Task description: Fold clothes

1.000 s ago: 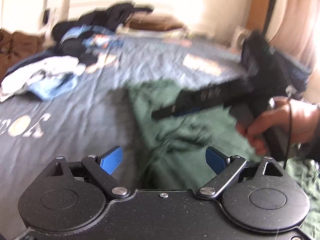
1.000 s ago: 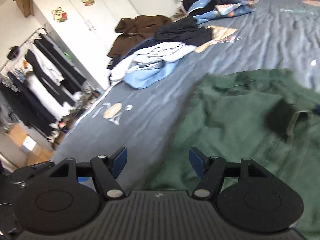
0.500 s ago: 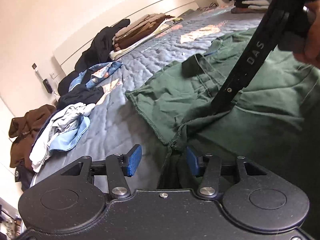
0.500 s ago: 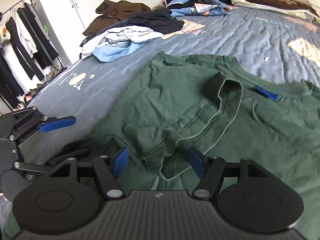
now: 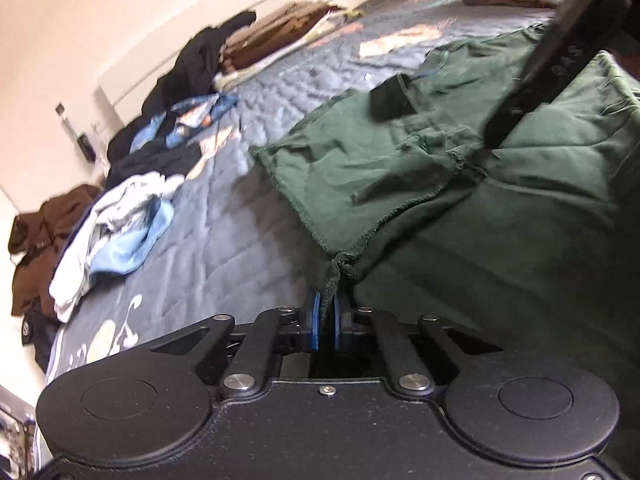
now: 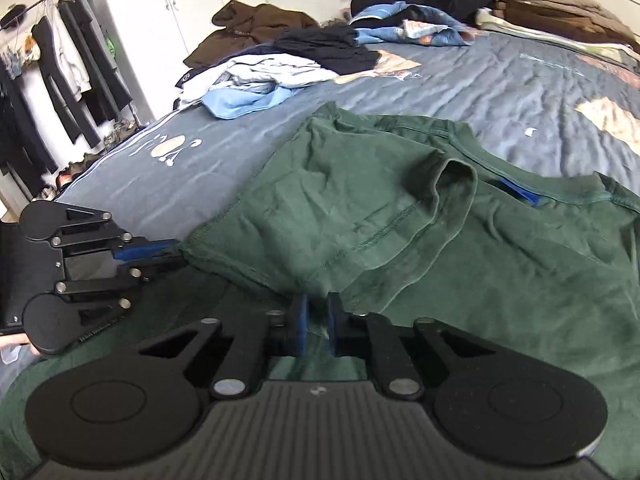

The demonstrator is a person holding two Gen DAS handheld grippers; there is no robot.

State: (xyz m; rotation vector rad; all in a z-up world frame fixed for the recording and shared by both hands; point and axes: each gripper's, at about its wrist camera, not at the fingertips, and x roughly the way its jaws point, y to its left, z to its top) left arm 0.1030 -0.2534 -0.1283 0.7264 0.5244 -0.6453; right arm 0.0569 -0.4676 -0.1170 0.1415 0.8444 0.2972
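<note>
A dark green T-shirt (image 5: 520, 220) lies spread on the blue-grey bedspread (image 5: 240, 248), neck with its blue tag (image 6: 520, 194) toward the far side. In the left wrist view my left gripper (image 5: 326, 300) has its jaws closing tight on the hemmed corner of a sleeve, the cloth bunched between the blue pads. My right gripper (image 6: 316, 308) is likewise closing on a fold of the green T-shirt (image 6: 480, 260) at the sleeve's other side. The left gripper (image 6: 176, 252) also shows at the left of the right wrist view, pinching the sleeve edge. The right gripper (image 5: 494, 138) reaches down onto the shirt.
A heap of loose clothes (image 6: 260, 76) in white, light blue, black and brown lies across the far left of the bed. Folded brown garments (image 6: 560, 8) are stacked by the headboard. A clothes rack (image 6: 60, 80) with dark items stands beside the bed, before white wardrobes.
Both grippers came down to the shirt's sleeve and went from wide open to closed on the green cloth. The sleeve edge now stretches between them.
</note>
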